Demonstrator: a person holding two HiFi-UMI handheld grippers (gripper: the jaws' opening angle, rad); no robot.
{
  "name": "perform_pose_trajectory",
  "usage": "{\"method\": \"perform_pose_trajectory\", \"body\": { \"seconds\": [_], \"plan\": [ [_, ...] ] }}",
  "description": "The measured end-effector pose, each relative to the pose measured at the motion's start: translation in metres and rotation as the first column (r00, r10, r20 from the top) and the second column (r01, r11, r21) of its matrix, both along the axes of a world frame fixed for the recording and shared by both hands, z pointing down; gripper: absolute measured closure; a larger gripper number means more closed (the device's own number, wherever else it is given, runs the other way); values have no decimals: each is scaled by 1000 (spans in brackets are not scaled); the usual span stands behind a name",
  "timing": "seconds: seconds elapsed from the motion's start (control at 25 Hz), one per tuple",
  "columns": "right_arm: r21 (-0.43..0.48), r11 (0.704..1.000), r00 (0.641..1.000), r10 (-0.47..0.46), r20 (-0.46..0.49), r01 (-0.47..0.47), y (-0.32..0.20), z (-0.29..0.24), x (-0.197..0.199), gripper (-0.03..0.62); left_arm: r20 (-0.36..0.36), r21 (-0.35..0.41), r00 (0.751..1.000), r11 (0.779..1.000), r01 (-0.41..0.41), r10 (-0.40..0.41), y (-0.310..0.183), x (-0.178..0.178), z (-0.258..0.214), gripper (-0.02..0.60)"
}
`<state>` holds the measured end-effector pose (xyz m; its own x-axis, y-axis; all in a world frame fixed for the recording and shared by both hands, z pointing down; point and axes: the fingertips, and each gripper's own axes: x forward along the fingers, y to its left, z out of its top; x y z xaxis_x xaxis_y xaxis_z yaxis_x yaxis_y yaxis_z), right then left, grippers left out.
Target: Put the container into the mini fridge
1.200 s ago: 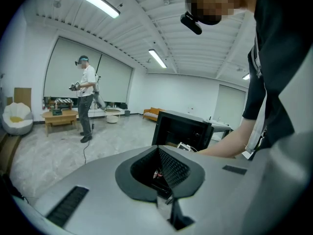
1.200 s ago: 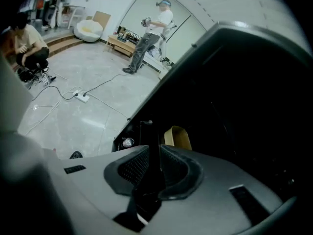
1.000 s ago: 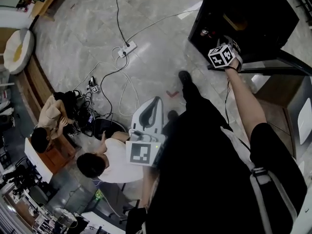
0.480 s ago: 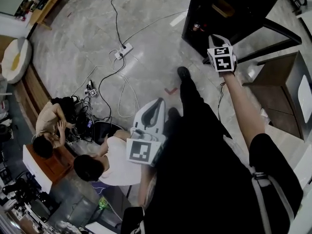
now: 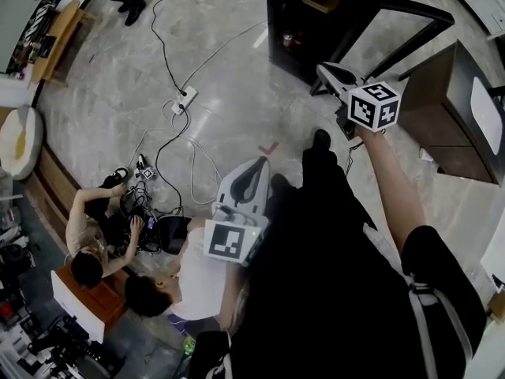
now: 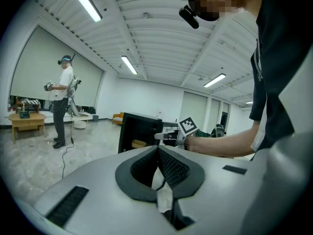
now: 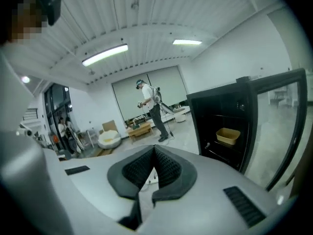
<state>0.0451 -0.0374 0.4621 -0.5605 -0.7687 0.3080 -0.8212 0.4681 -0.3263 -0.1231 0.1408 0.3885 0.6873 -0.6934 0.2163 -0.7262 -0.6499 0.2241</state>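
Left gripper: jaws together, nothing between them, held close to the person's body. Mini fridge: black, door swung open. Tan container sits on a shelf inside. Right gripper: jaws pressed together, empty, near the fridge opening.

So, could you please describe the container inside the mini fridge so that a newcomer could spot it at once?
Find the black mini fridge standing on the pale marble floor with its glass door swung open. Inside it sits the container, a shallow open tub. It is the only pale tan thing in that dark interior; the other item there is small and red.
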Motion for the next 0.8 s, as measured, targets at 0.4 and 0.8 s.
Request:
{"method": "perform_pose_trajectory", "body": {
  "seconds": [0.4, 0.8],
  "plan": [
    [146, 984, 950, -137, 279, 99, 93, -105, 2, 576, -30, 10, 996, 996, -87, 87, -10, 44, -7, 549],
    [150, 986, 958, -112, 264, 74, 142, -115, 17, 577, -16, -6, 985, 985, -172, 172, -17, 80, -6, 549]
  ]
}}
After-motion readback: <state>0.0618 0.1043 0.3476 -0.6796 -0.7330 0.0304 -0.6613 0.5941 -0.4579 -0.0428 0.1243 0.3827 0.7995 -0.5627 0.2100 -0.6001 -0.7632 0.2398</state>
